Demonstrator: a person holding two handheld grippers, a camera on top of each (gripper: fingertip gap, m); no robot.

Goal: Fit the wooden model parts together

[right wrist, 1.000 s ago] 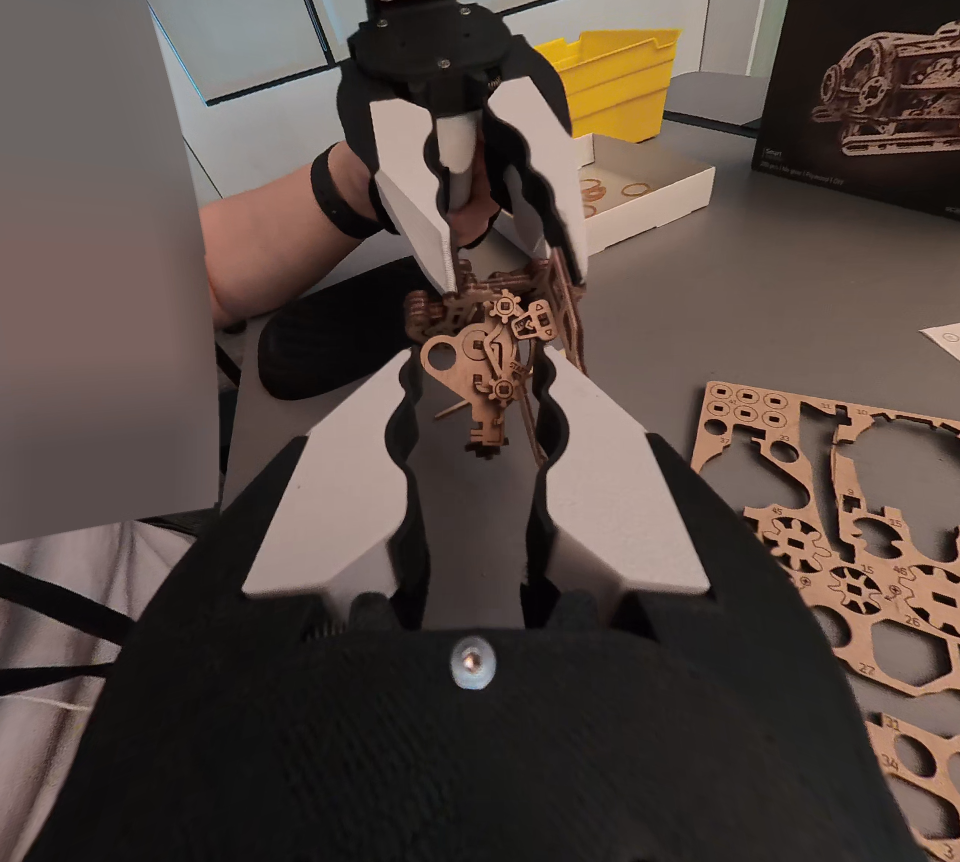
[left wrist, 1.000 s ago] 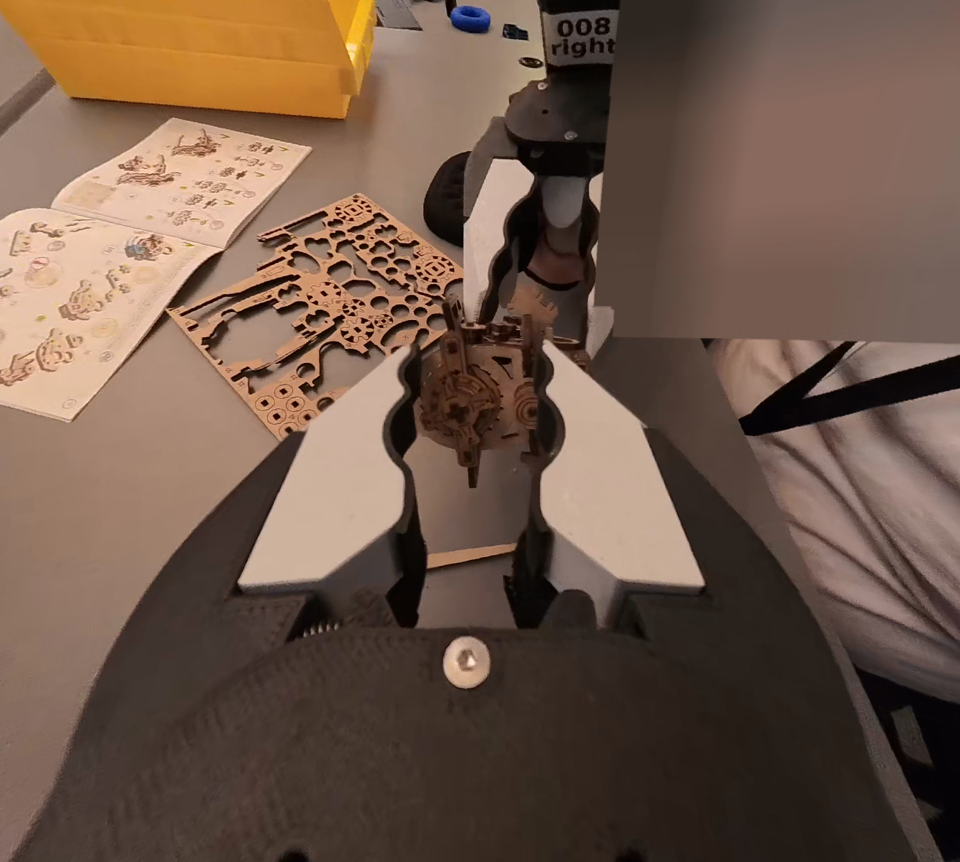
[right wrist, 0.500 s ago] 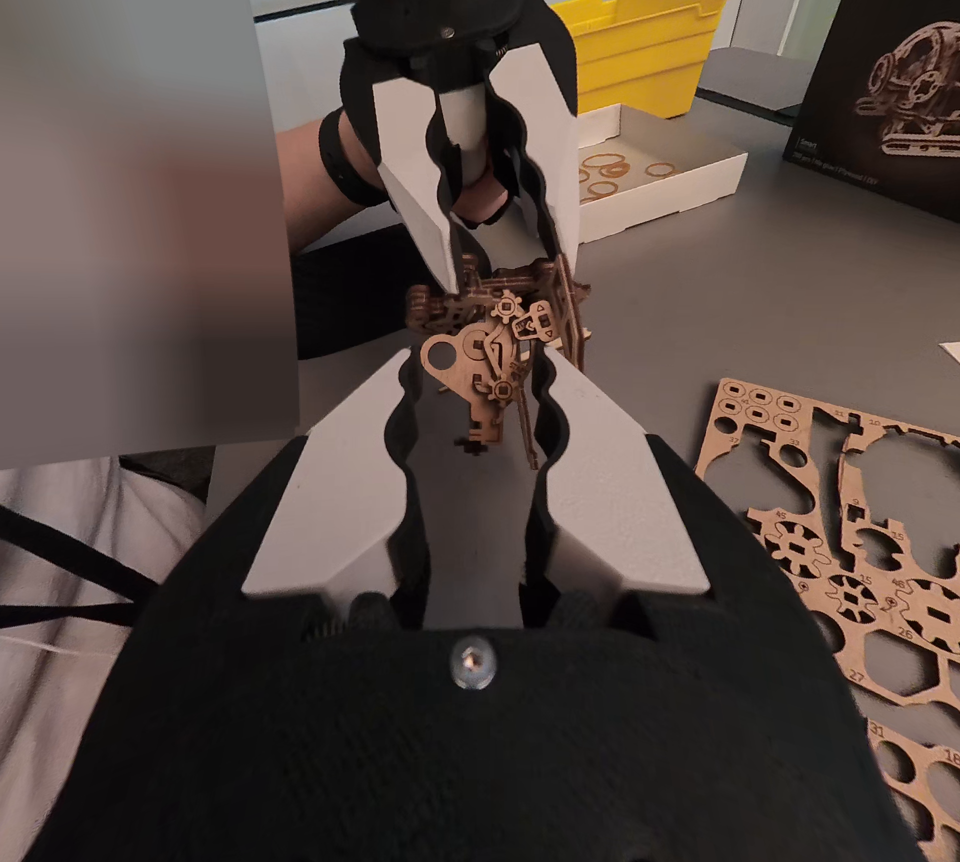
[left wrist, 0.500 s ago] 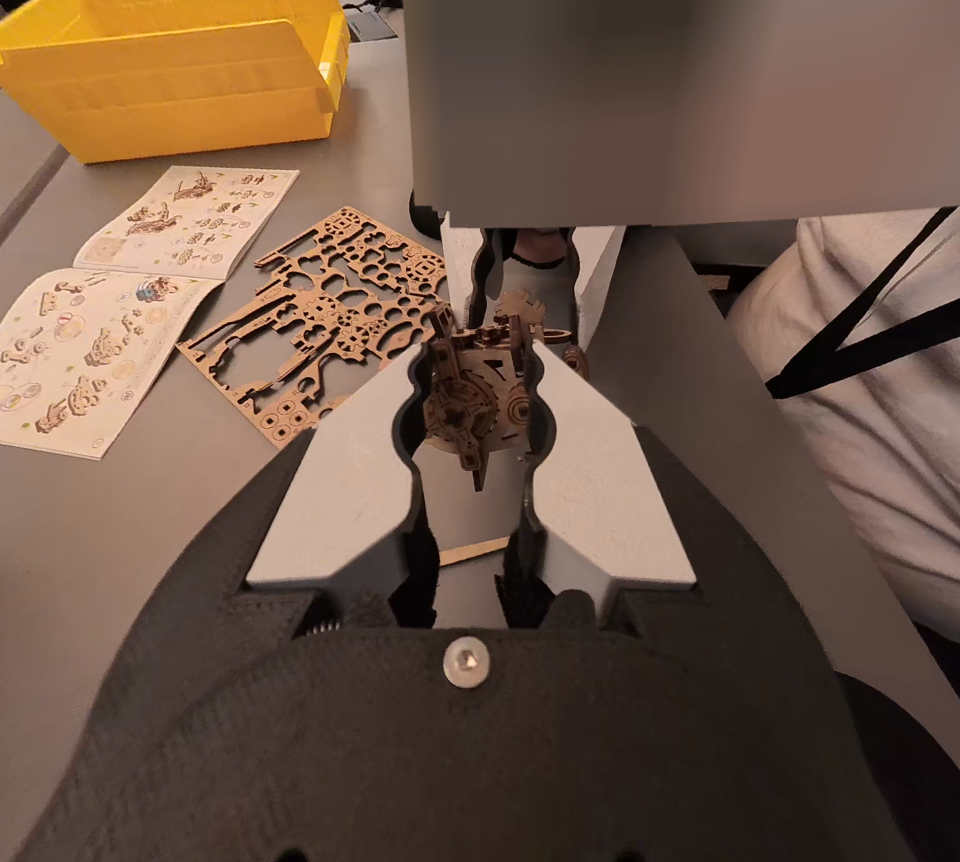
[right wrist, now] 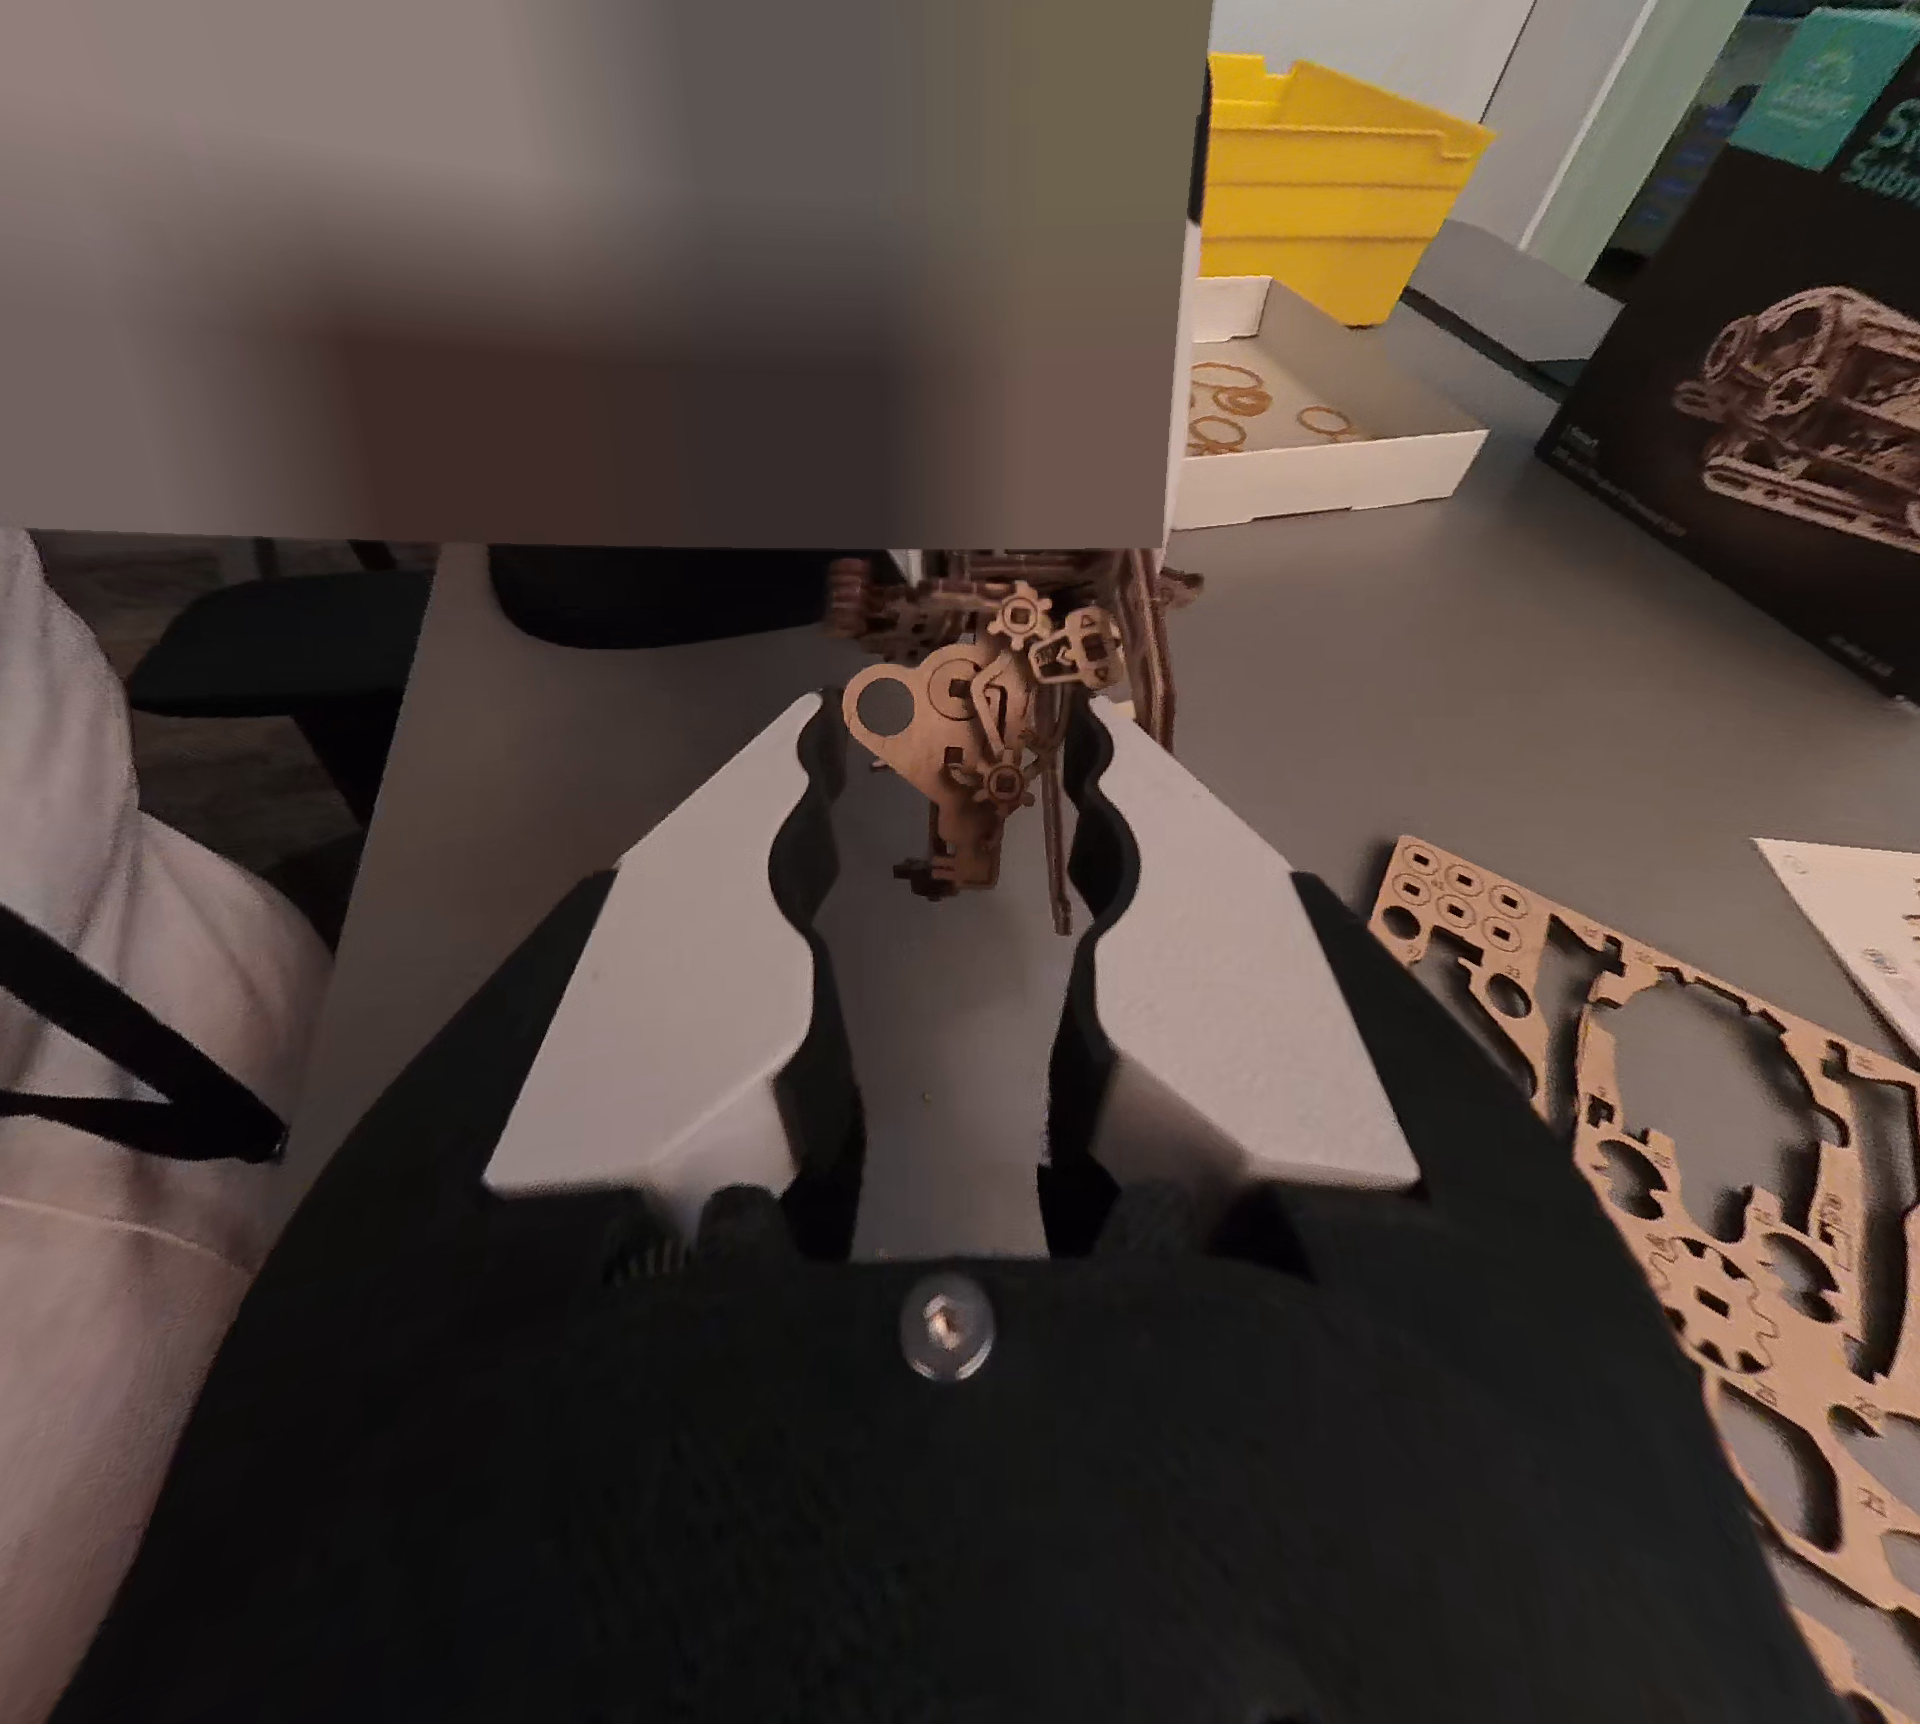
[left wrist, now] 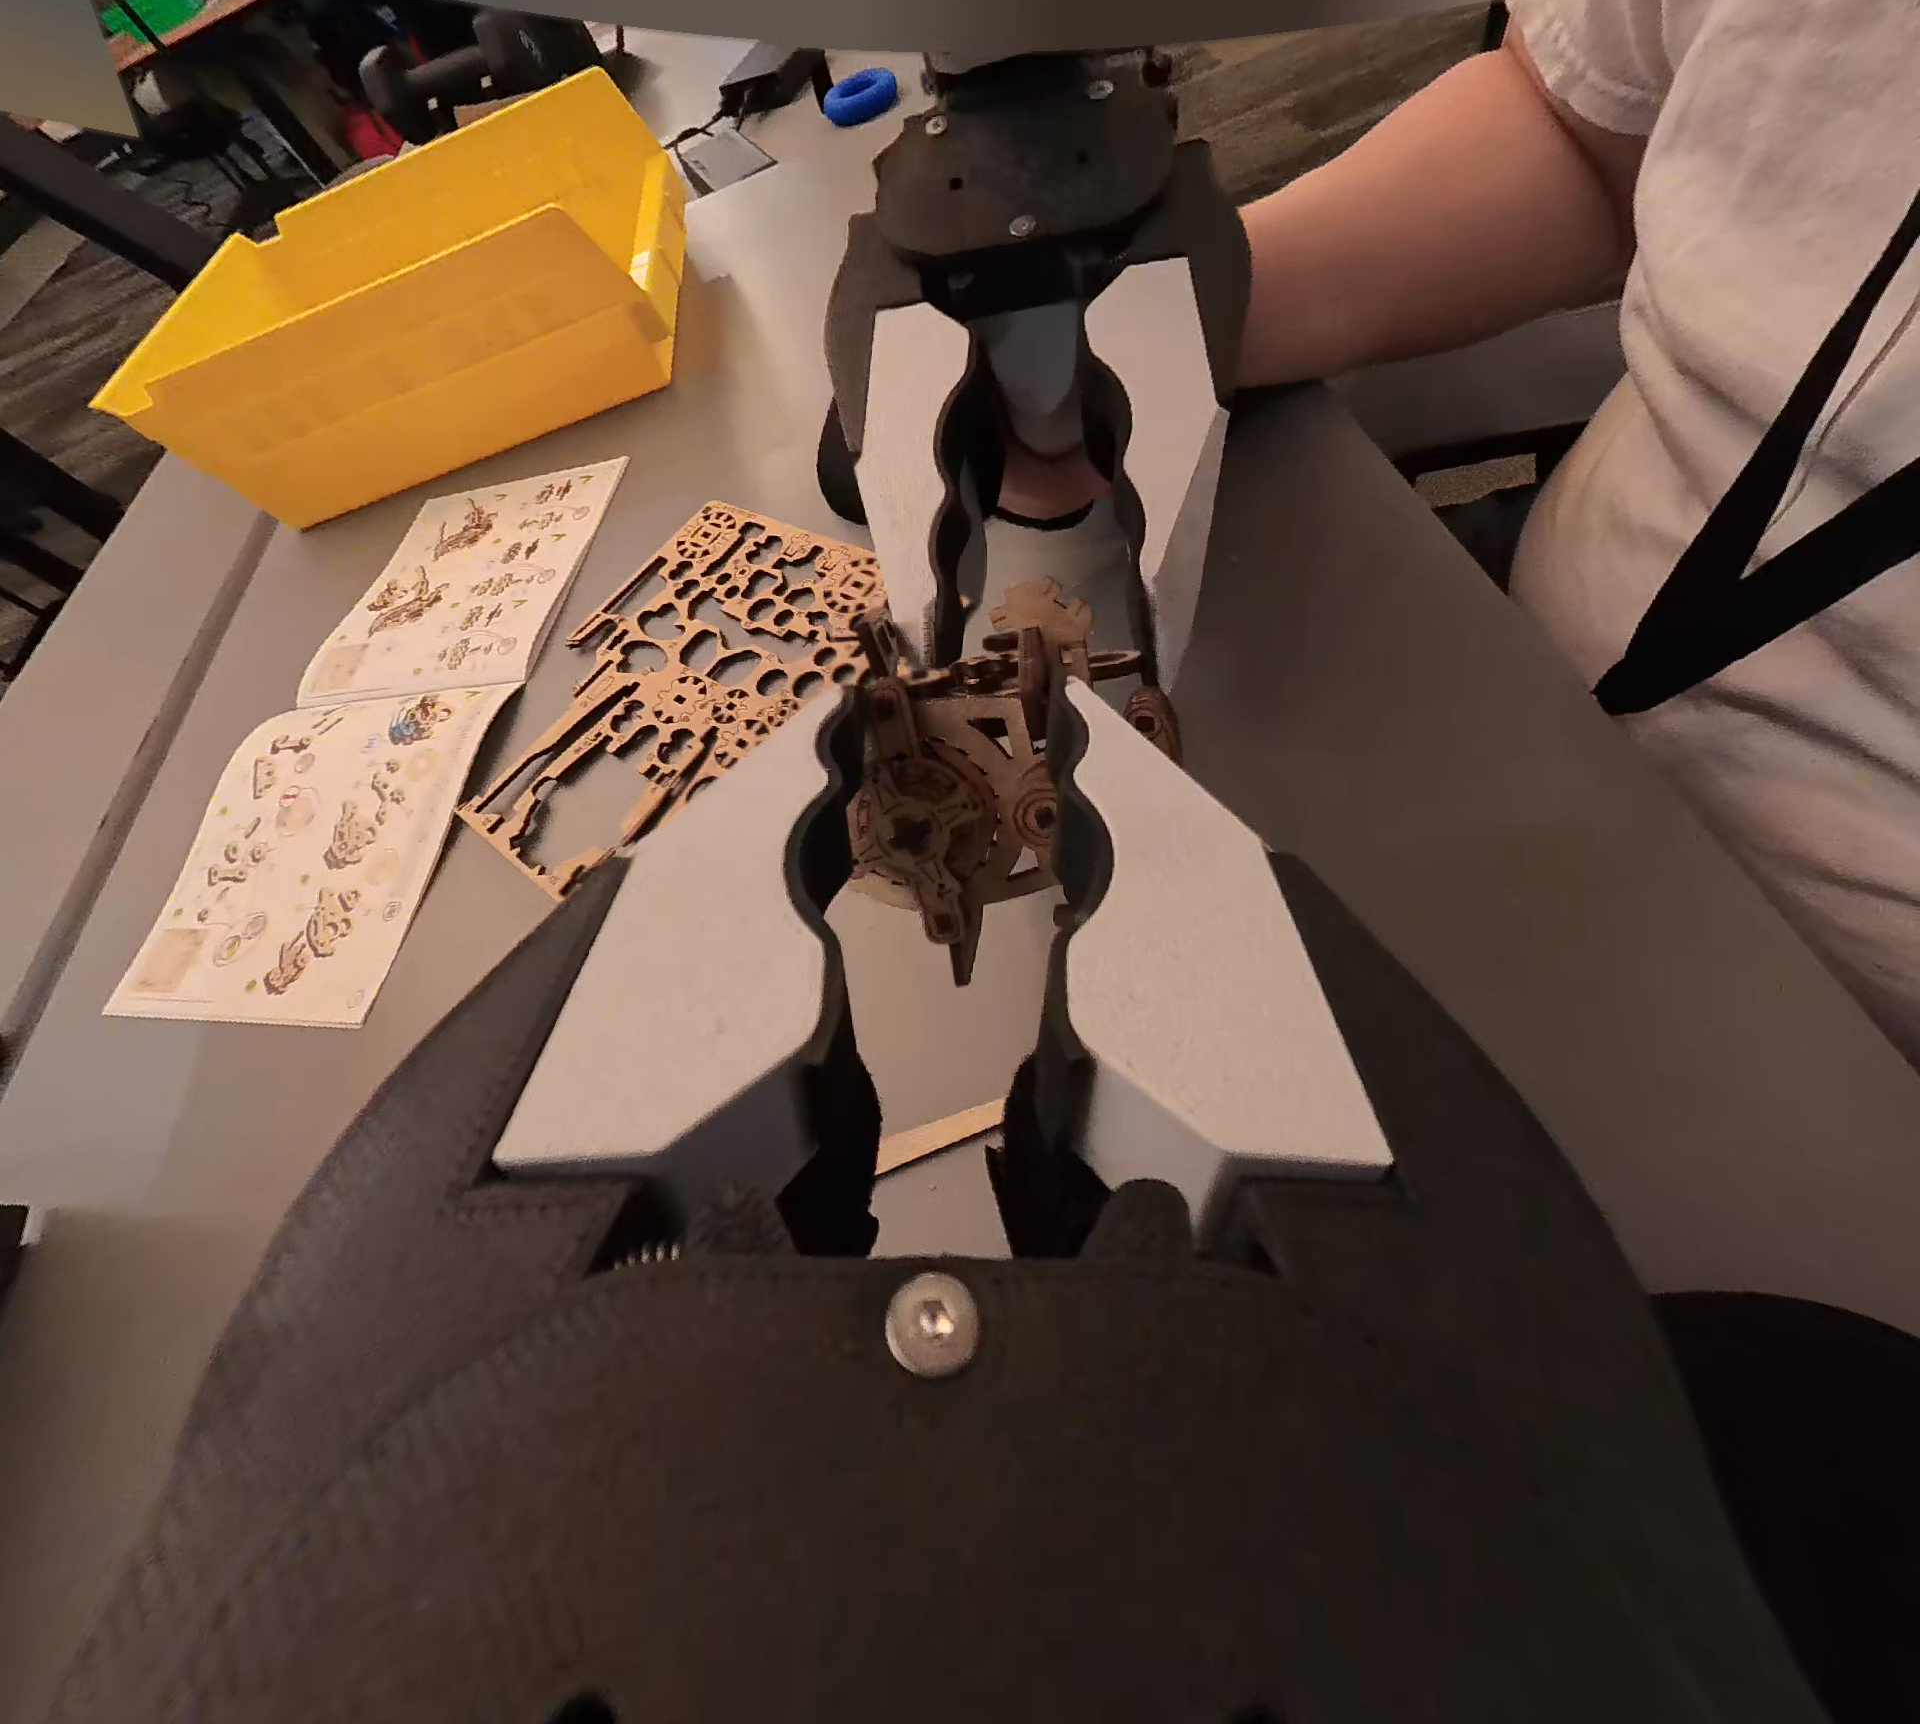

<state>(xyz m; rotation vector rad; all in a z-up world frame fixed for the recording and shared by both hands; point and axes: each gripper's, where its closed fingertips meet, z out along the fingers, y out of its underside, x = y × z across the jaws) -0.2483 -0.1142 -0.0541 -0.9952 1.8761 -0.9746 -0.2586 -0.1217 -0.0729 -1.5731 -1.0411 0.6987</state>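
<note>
A small brown wooden gear model [left wrist: 940, 817] hangs above the grey table [left wrist: 208, 1103] between my two grippers, which face each other. My left gripper [left wrist: 956, 703] is shut on the model's near side, with its fingertips on either flank. My right gripper [left wrist: 1044, 646] comes from the far side, and its tips close around the model's other end. In the right wrist view the model [right wrist: 966, 729] sits between the tips of my right gripper [right wrist: 961, 713]. A flat plate with a round hole faces the camera. A blur patch hides my left gripper there.
A punched-out wooden sheet [left wrist: 707, 687], an open instruction booklet [left wrist: 364, 739] and a yellow bin [left wrist: 416, 344] lie to the left. A thin wooden stick [left wrist: 935, 1134] lies below the model. Another sheet [right wrist: 1662, 1207], a white tray [right wrist: 1330, 459] and a dark box [right wrist: 1766, 427] are on the right. A person's arm [left wrist: 1403, 220] is close by. Less than 4 cm separates the two grippers' tips.
My left gripper's jaws have narrowed slightly on the model. Both grippers have tilted and shifted together, with the model still held between them. The right gripper's opening looks unchanged.
</note>
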